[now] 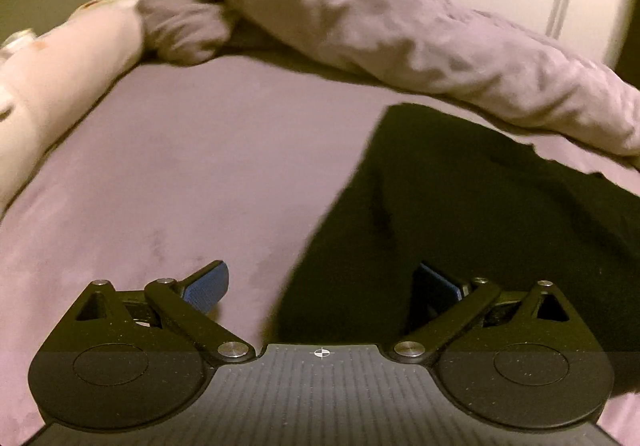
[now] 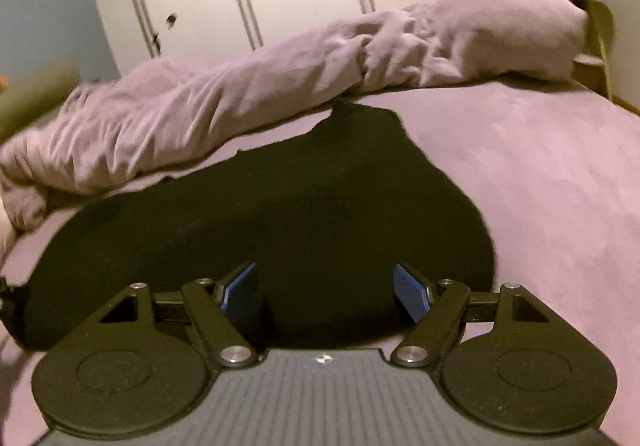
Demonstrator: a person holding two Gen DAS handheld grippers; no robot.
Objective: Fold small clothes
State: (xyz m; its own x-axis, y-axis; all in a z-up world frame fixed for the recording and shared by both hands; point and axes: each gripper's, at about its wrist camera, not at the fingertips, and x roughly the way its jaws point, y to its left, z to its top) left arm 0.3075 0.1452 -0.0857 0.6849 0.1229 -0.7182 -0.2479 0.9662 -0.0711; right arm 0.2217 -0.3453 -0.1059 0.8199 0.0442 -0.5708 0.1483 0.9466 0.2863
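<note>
While both tilt downward over the black garment (image 2: 256, 214), left gripper (image 1: 322, 286) and right gripper (image 2: 324, 288) gape empty; only the left wrist view shows a pale pillow (image 1: 60, 86).

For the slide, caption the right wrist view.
Open right gripper above a black garment on a purple bed.

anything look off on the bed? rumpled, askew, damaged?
Only the lilac duvet: it is bunched in a rumpled roll across the far side of the bed, its edge overlapping the far tip of the black garment. The garment lies flat. Both grippers are open and empty. No damage visible.
</note>
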